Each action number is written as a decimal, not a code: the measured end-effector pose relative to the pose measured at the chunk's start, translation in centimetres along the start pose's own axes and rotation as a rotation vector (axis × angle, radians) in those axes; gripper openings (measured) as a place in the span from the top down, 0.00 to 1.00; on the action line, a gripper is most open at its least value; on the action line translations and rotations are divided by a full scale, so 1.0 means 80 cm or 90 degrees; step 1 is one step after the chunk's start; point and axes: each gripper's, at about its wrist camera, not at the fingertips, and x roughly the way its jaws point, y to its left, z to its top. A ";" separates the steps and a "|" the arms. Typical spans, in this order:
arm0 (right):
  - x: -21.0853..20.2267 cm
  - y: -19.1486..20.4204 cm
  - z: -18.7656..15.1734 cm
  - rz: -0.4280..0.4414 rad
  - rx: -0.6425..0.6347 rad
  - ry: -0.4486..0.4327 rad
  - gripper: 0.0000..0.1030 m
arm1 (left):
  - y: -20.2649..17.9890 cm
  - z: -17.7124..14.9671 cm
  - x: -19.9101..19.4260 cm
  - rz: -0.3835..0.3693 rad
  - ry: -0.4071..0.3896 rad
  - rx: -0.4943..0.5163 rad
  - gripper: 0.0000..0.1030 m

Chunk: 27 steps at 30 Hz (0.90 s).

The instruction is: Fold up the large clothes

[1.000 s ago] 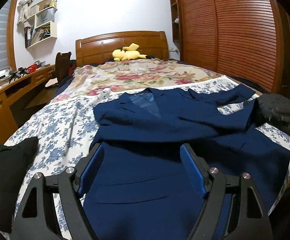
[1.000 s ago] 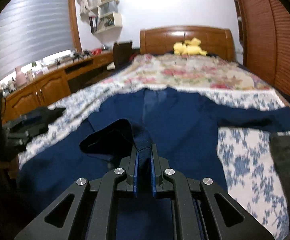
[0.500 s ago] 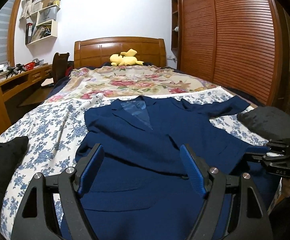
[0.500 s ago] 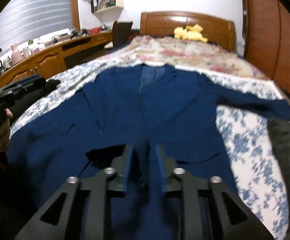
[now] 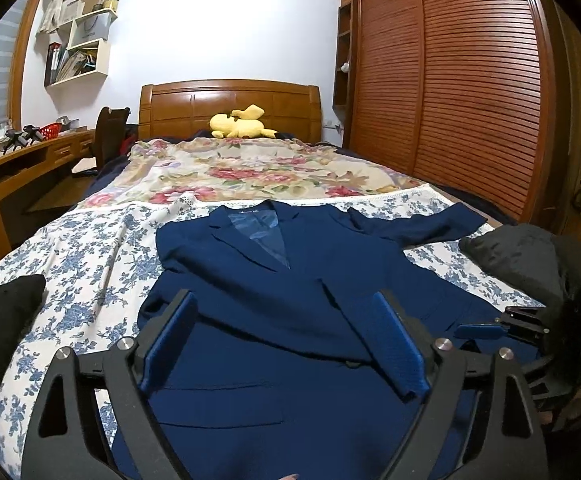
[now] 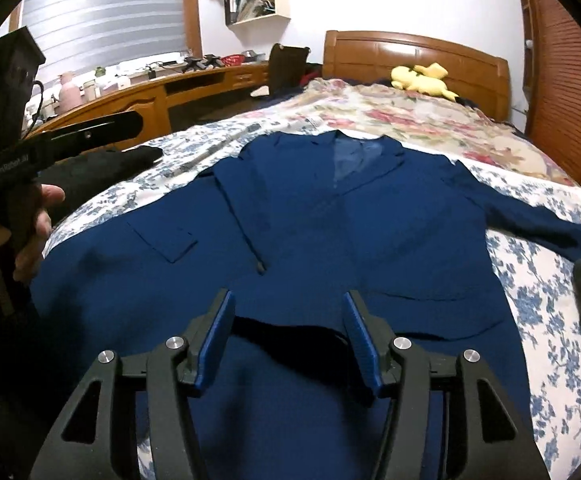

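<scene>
Right wrist view: right gripper (image 6: 288, 342) wide open, empty, above folded sleeve of navy jacket (image 6: 310, 216) spread flat ahead for folding; left gripper (image 5: 284, 344) likewise open, empty.

Left gripper (image 5: 286, 344): jaws spread wide, nothing between the blue pads (image 5: 168, 342). Right gripper (image 6: 288, 336): jaws likewise apart, empty. A bare hand (image 6: 30, 232) grips the left handle.
</scene>
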 end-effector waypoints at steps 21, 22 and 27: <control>0.072 -0.015 0.015 -0.027 -0.033 0.074 0.92 | 0.002 -0.001 -0.003 0.015 0.005 0.015 0.13; 0.064 -0.020 0.020 -0.024 -0.023 0.061 0.92 | 0.003 -0.001 -0.004 0.016 0.004 0.015 0.13; 0.004 -0.042 0.057 -0.053 -0.003 -0.035 0.92 | 0.009 0.002 -0.008 0.024 0.000 0.007 0.13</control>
